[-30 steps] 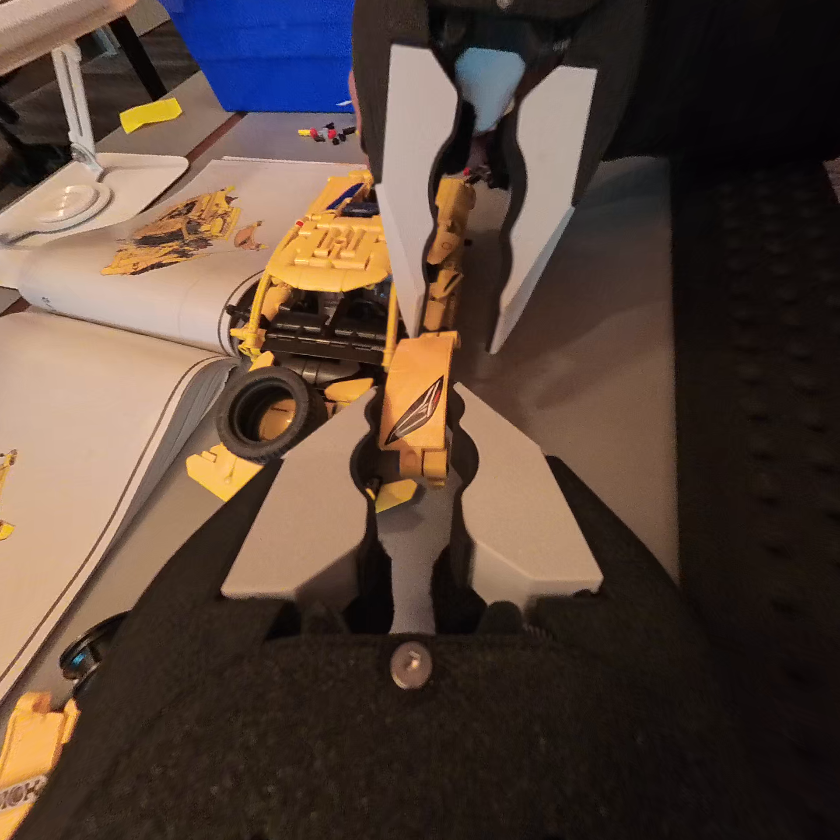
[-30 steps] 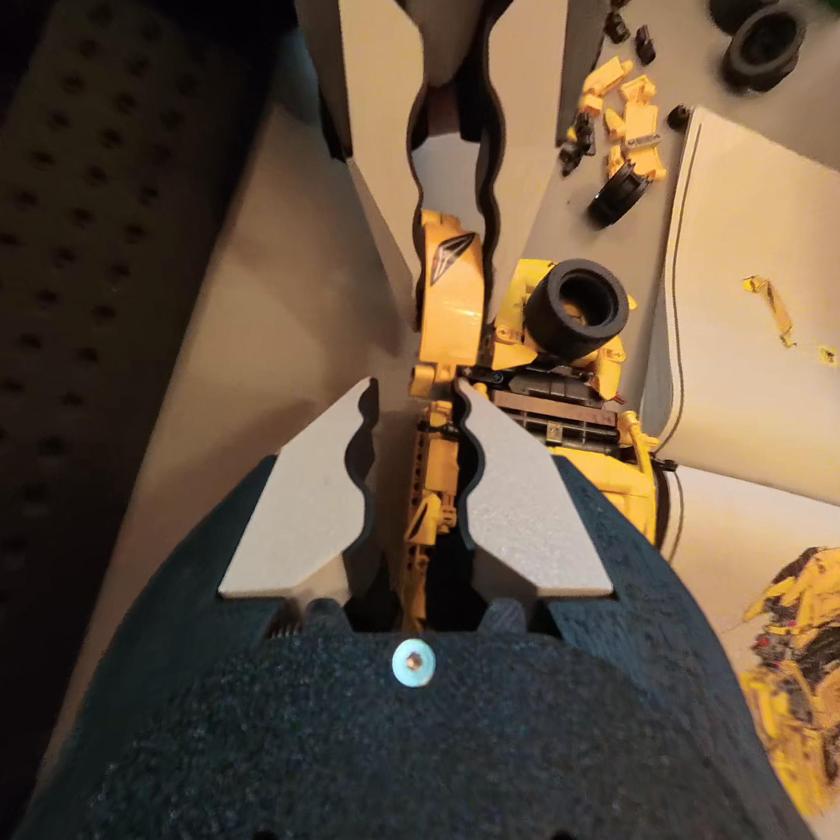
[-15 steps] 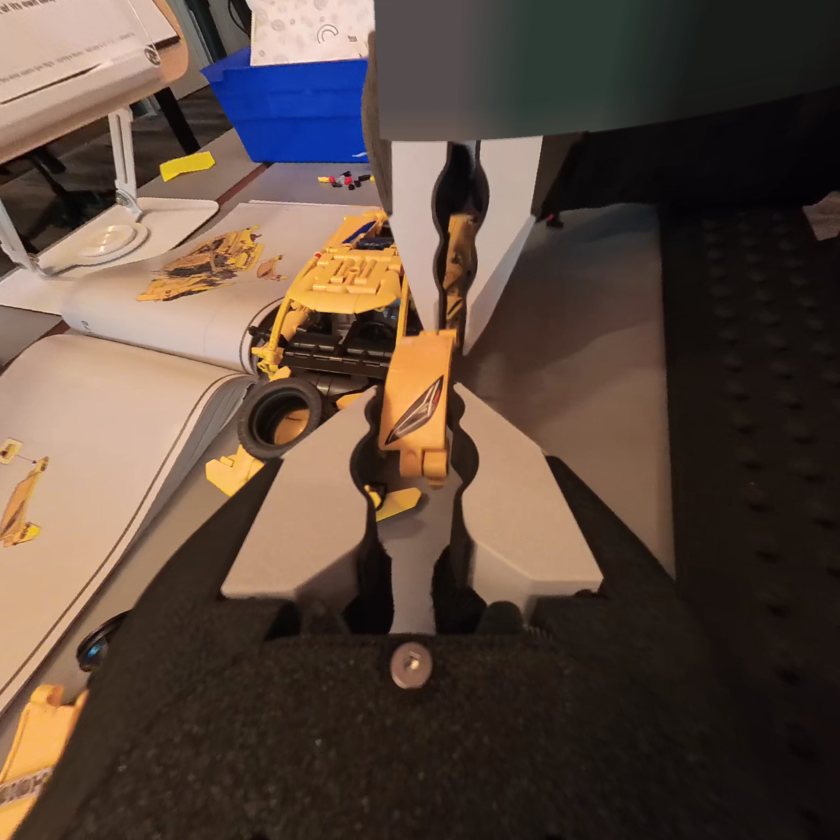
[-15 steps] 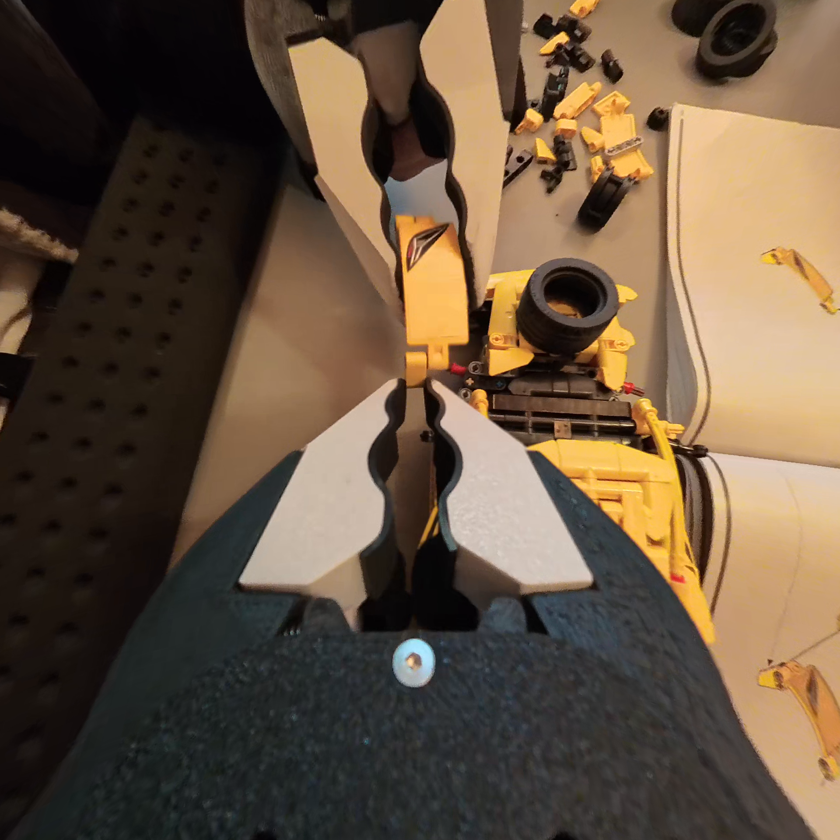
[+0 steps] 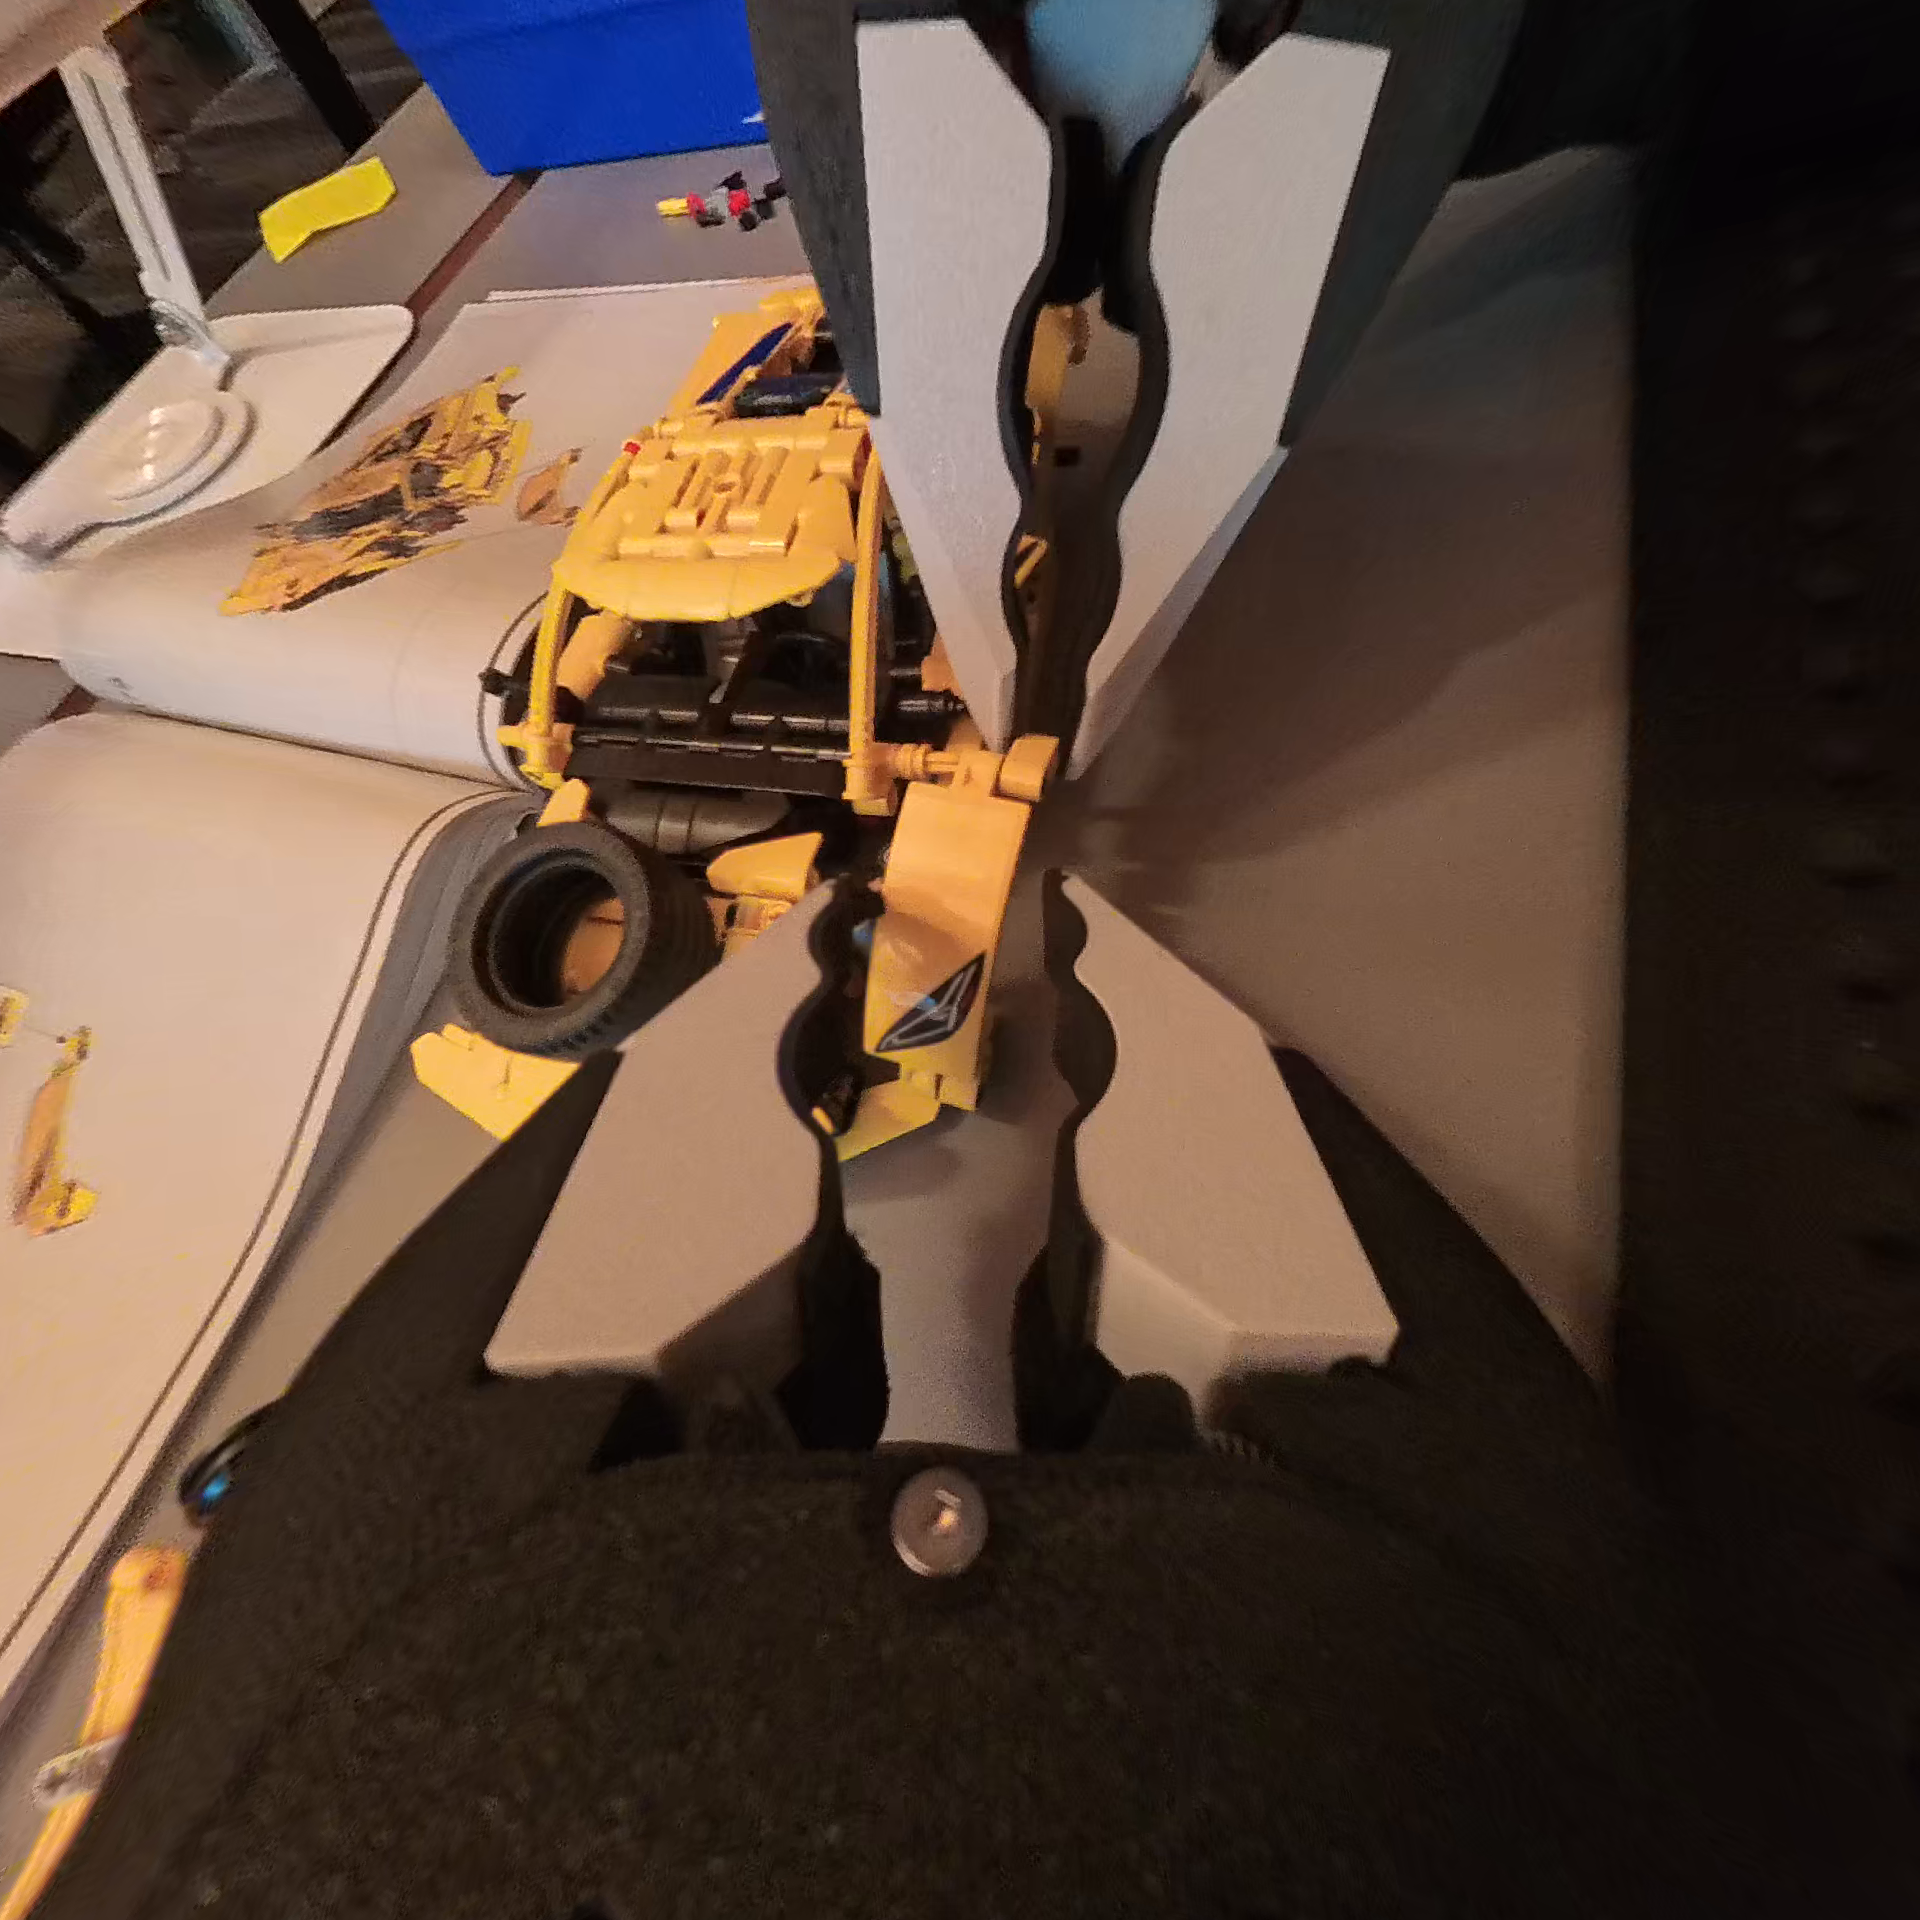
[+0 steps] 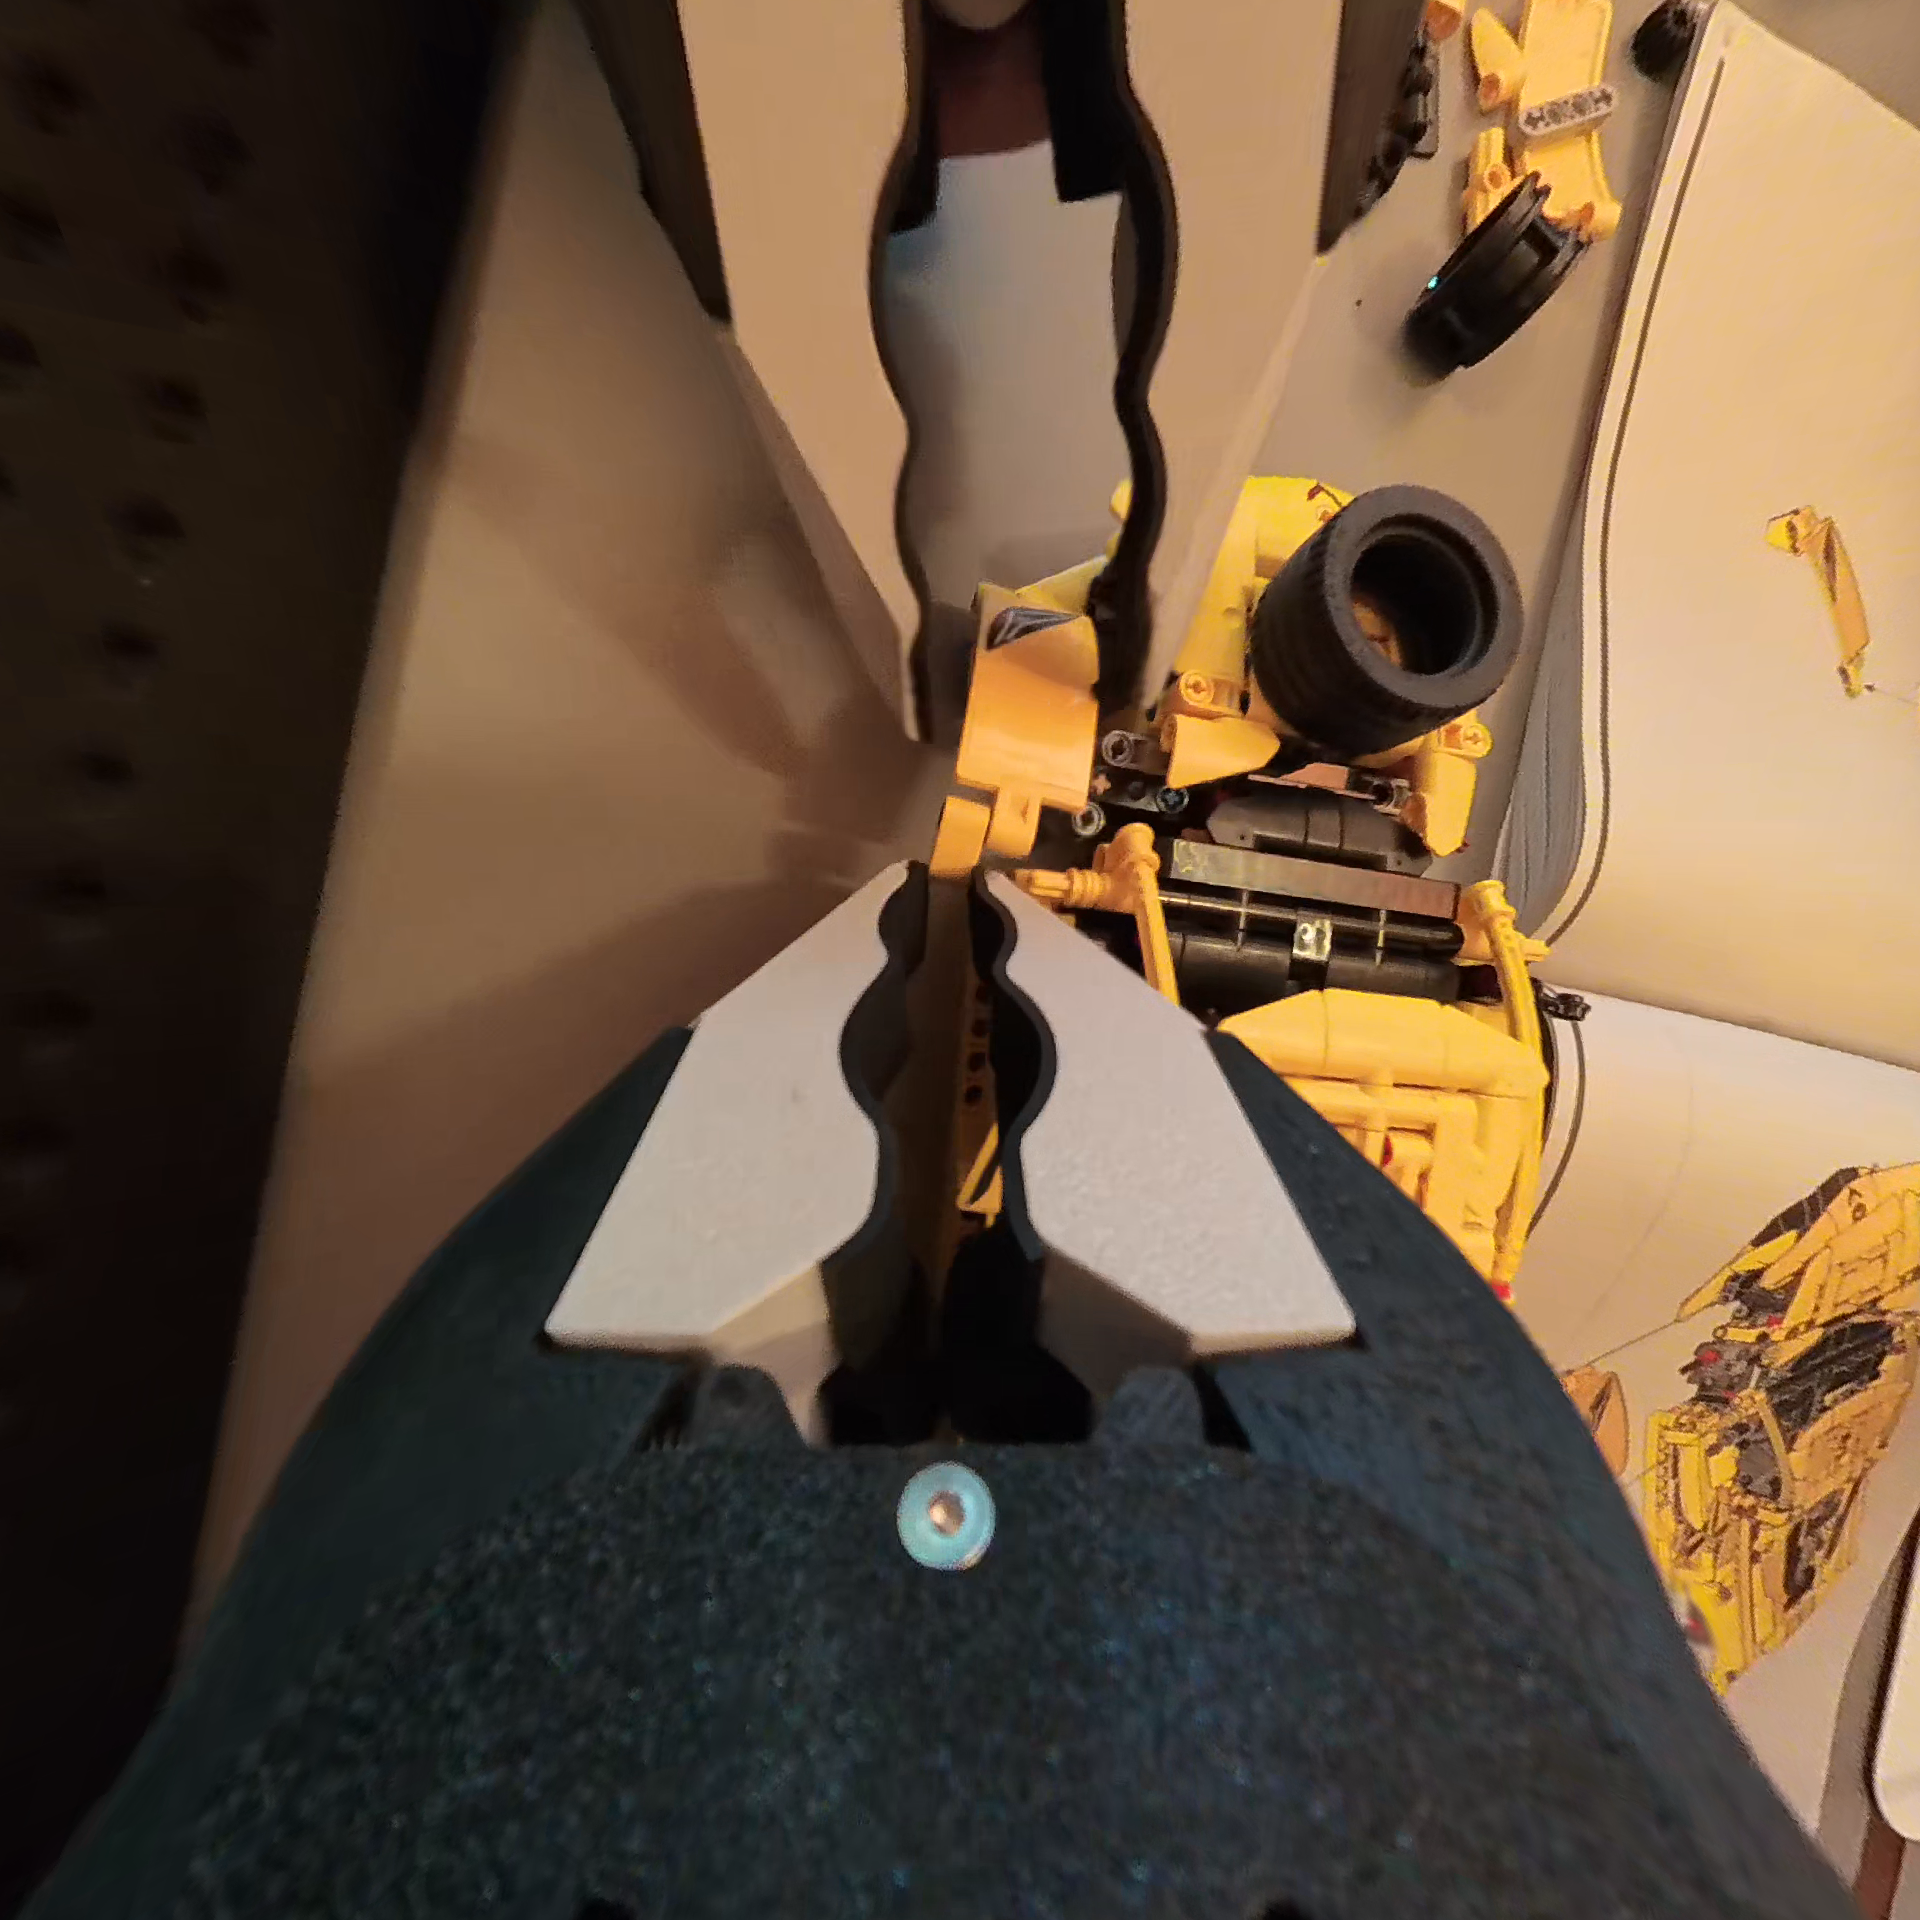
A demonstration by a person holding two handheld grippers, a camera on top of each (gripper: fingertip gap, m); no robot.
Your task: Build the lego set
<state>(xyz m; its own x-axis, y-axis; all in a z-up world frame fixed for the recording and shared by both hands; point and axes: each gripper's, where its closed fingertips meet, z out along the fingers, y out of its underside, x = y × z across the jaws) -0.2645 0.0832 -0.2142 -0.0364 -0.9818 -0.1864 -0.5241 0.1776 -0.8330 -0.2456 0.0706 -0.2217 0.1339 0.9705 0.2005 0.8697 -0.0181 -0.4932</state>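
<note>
Two grippers steady a yellow lego car (image 5: pixel 727 623) on the grey table (image 5: pixel 1351 727).

The right gripper (image 6: pixel 951 883) pinches a thin side beam (image 6: pixel 971 1049); the left gripper (image 5: pixel 940 894) stands spread around the hinged fender panel (image 5: pixel 940 935), likely bracing the car while the panel is seated.

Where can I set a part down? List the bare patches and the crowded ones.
Free: the grey table strip between the yellow car model and the dark perforated mat. Crowded: the car's other side, with the open instruction booklet, a tyre and loose yellow pieces.
</note>
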